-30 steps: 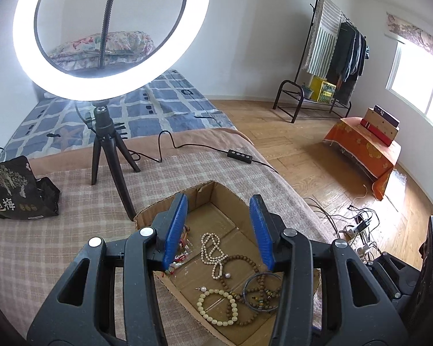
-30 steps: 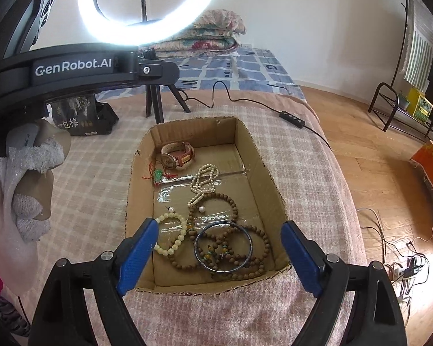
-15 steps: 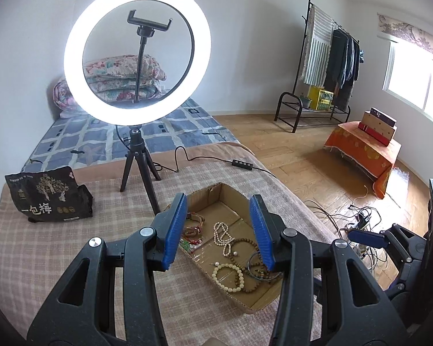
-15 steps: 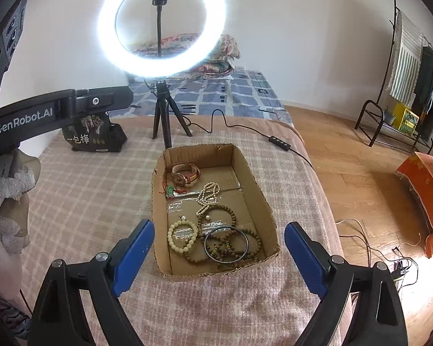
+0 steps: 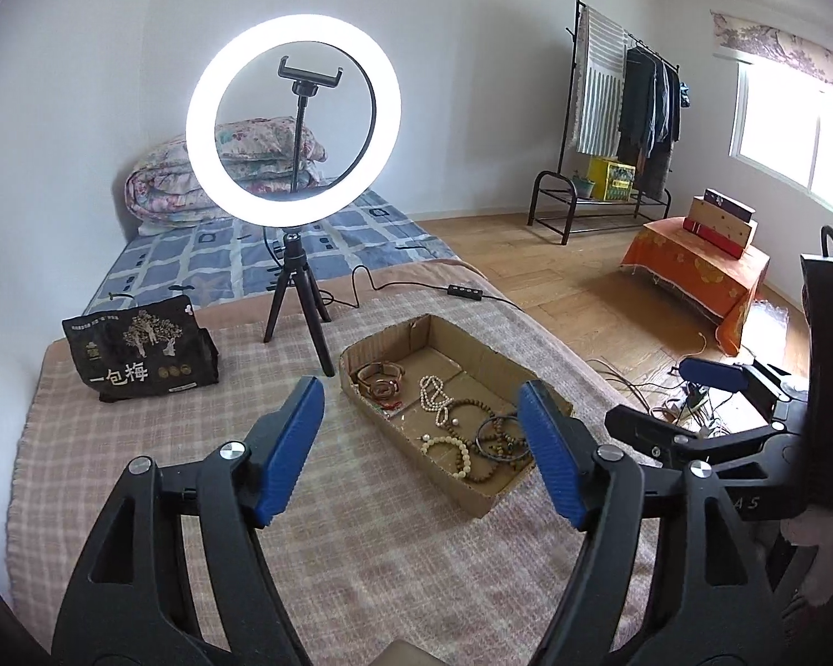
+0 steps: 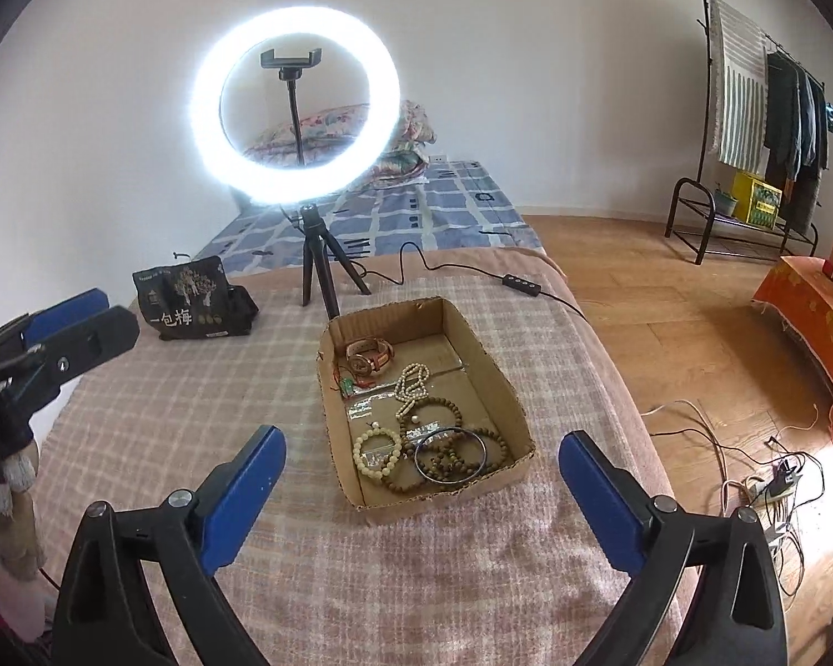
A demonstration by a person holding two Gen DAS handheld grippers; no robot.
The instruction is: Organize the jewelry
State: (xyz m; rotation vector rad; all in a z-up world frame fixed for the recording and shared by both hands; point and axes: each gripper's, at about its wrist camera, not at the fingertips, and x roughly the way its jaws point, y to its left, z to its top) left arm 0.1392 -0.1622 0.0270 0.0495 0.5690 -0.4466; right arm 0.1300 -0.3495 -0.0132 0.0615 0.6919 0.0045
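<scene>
- The checked blanket [image 6: 205, 422] over the bed carries everything; no loose jewelry shows on it outside the tray, so by my reading the gathering is done or nearly so.
- The ring light [image 6: 297, 105] on its tripod stands just behind the tray, with a black snack bag [image 6: 194, 305] to its left; neither looks like part of the job.
- The cardboard tray [image 6: 505, 388] sits mid-blanket and holds all the jewelry that I can see.
- The left gripper [image 5: 422, 444] hangs well above the blanket, short of the tray; its jaws have just been opening, and nothing is between them.
- The right gripper [image 6: 422, 494] hovers before the tray's near wall, jaws spread wide, having just opened further, and empty.
- Inside, the pieces lie loose: brown bead bracelets [image 6: 461, 455] tangled with a dark bangle [image 6: 450, 460] at the near end.
- A pale bead bracelet [image 6: 377, 452] beside them, a white bead strand [image 6: 411, 383] mid-tray, a watch [image 6: 367, 358] at the far end.
- Left, if anything: untangling and sorting within the tray.
</scene>
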